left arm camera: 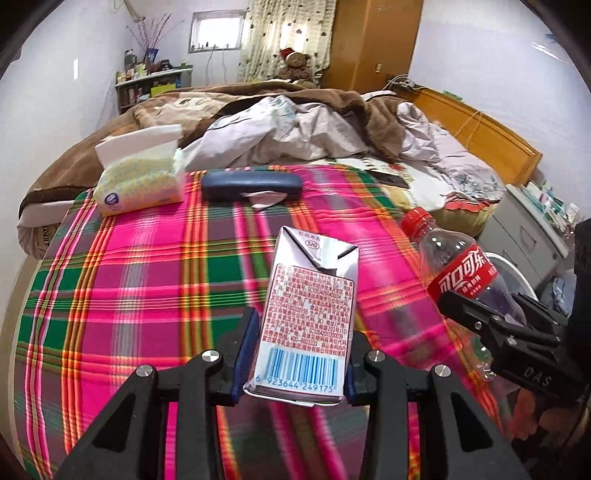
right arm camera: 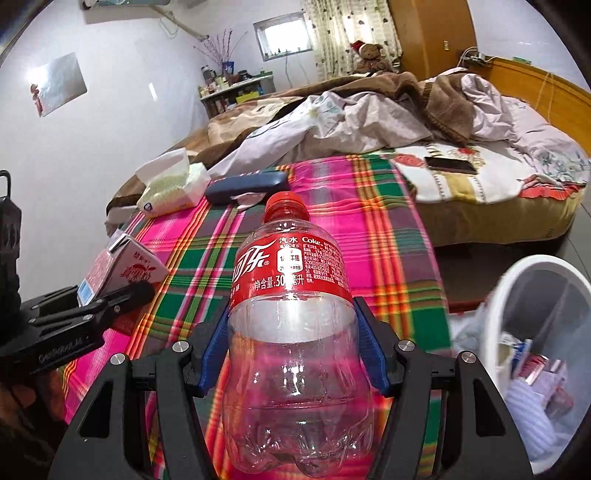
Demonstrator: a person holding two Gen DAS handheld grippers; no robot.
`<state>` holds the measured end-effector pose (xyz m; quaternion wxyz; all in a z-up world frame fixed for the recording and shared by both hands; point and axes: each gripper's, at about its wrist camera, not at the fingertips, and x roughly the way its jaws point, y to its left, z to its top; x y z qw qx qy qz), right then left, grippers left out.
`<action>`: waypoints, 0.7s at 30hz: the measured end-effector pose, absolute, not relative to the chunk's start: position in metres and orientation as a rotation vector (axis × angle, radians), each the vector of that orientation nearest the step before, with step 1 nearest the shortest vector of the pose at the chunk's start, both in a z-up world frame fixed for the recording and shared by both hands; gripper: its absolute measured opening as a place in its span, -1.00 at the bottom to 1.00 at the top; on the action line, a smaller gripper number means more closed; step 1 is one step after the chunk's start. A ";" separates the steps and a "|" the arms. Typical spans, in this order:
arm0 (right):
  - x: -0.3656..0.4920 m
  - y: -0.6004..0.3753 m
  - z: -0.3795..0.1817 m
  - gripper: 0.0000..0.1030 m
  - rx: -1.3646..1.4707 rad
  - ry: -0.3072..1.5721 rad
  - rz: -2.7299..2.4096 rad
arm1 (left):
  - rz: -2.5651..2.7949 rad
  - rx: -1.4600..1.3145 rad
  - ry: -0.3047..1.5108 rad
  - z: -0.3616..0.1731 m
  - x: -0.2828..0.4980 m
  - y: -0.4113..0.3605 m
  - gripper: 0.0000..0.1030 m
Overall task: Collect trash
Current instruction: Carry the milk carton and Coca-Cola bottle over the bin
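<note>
Bedroom; bed [left arm camera: 147,295] under bright plaid cloth, rumpled brown blanket [left arm camera: 295,96] behind. Left tool [left arm camera: 301,354] clamped on boxy drink carton [left arm camera: 308,302]; right tool [right arm camera: 291,343] clamped on clear plastic bottle [right arm camera: 291,332], both above the plaid; white bin [right arm camera: 517,332] right

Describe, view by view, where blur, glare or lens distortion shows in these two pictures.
Left wrist: the bed bulges from fisheye bending, the plaid sheet smears low down, the carton stays sharp. Right wrist: the bin is blurred, the window blown out.
</note>
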<state>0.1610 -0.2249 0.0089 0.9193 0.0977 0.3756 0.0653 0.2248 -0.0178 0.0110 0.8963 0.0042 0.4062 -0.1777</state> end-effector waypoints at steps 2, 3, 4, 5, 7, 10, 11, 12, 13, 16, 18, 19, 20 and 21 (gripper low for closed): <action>0.154 -0.232 0.012 0.24 0.204 0.759 0.124 | -0.384 0.017 0.829 0.016 0.217 -0.026 -0.22; 0.150 -0.236 0.014 0.24 0.206 0.751 0.116 | -0.389 0.021 0.824 0.018 0.213 -0.031 -0.22; 0.147 -0.240 0.016 0.24 0.209 0.745 0.108 | -0.394 0.023 0.821 0.020 0.210 -0.035 -0.22; 0.145 -0.243 0.017 0.24 0.212 0.741 0.104 | -0.403 0.024 0.813 0.022 0.206 -0.040 -0.22; 0.139 -0.252 0.020 0.24 0.219 0.728 0.090 | -0.416 0.029 0.803 0.025 0.200 -0.050 -0.22; 0.130 -0.263 0.023 0.24 0.225 0.712 0.071 | -0.428 0.038 0.794 0.028 0.190 -0.065 -0.22; 0.127 -0.268 0.024 0.24 0.227 0.706 0.063 | -0.430 0.049 0.785 0.030 0.187 -0.070 -0.22; 0.123 -0.273 0.025 0.24 0.231 0.699 0.053 | -0.438 0.058 0.775 0.031 0.184 -0.076 -0.22; 0.120 -0.279 0.027 0.24 0.236 0.693 0.043 | -0.447 0.059 0.775 0.032 0.181 -0.080 -0.22; 0.111 -0.295 0.028 0.24 0.246 0.681 0.013 | -0.478 0.060 0.766 0.034 0.174 -0.097 -0.22; 0.106 -0.306 0.028 0.24 0.249 0.677 -0.009 | -0.490 0.082 0.746 0.036 0.168 -0.112 -0.22; 0.103 -0.311 0.028 0.24 0.252 0.675 -0.021 | -0.503 0.085 0.747 0.037 0.166 -0.119 -0.22; 0.100 -0.316 0.028 0.24 0.254 0.673 -0.031 | -0.518 0.090 0.747 0.037 0.164 -0.126 -0.22; 0.097 -0.321 0.028 0.24 0.257 0.670 -0.044 | -0.531 0.095 0.743 0.037 0.161 -0.132 -0.22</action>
